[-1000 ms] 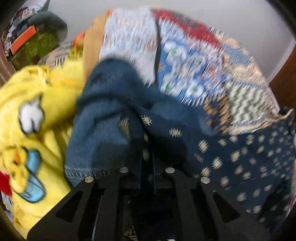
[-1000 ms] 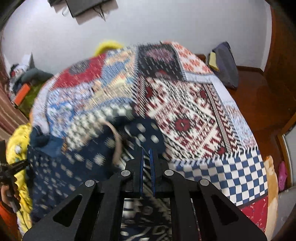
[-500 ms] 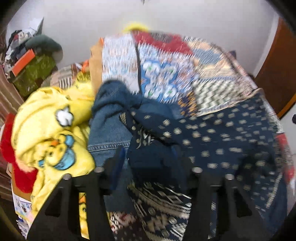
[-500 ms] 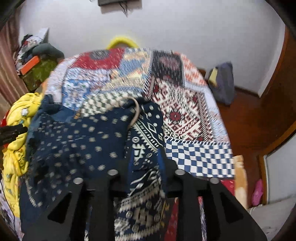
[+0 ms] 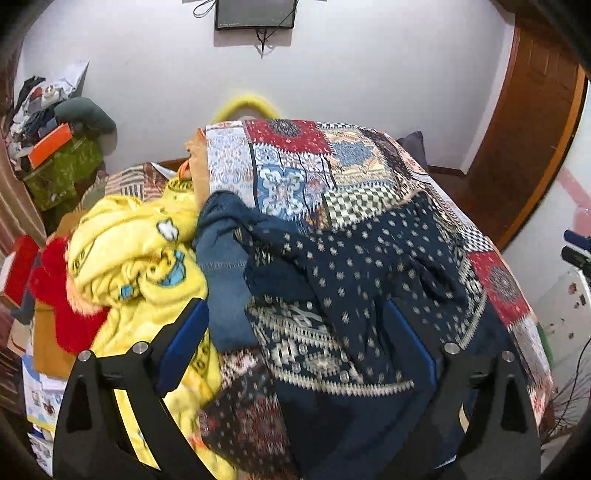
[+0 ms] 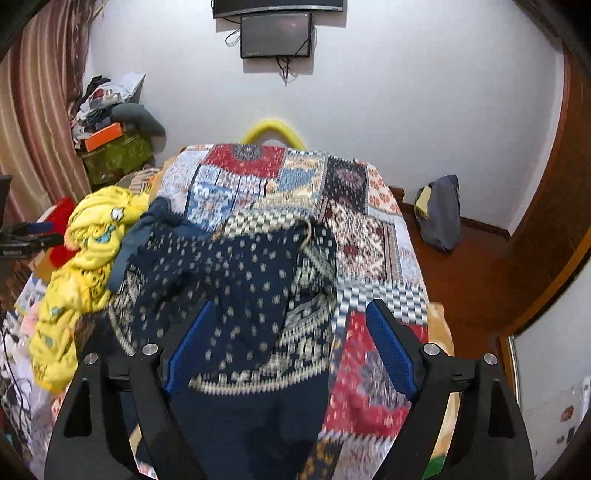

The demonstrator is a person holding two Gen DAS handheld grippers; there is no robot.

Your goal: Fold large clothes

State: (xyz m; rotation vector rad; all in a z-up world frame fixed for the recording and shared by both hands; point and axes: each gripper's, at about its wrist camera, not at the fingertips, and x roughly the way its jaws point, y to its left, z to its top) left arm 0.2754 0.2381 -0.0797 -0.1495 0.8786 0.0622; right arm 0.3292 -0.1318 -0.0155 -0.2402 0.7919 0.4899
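Navy fabric with pale dotted motifs, the garment (image 5: 362, 280) lies crumpled across the near half of a patchwork quilt (image 5: 295, 155) that covers the bed. A patterned border band runs across its lower part, and one fold is turned over on top of it. Left gripper (image 5: 299, 332): jaws wide and opening; the garment lies below and between the blue pads in the left wrist view, and neither pad presses on it. Right gripper (image 6: 288, 339): jaws likewise spread and opening, the garment (image 6: 236, 280) beneath them, unheld; its near edge runs out of sight behind the gripper body. Both grippers point down at the cloth from above.

Left edge of the garment: it overlaps a piece of blue denim (image 5: 225, 266), which in turn abuts a heap of yellow printed fleece (image 5: 140, 258) with a red fuzzy item (image 5: 55, 288) beside it. This side is crowded. Right edge: the garment stops short of the bed's side, leaving a strip of bare quilt, including a blue-and-white checked patch (image 6: 384, 299). Beyond that strip is open wooden floor (image 6: 461, 280), on which a grey bag (image 6: 439, 214) leans against the white wall. Far half of the quilt: uncovered, flat, reaching to a yellow curved bar (image 6: 273, 129) at the head of the bed. A dark screen (image 6: 277, 35) hangs on the wall above. Piled boxes and clothes (image 6: 110, 122) fill the far left corner beside a striped curtain (image 6: 33, 122).
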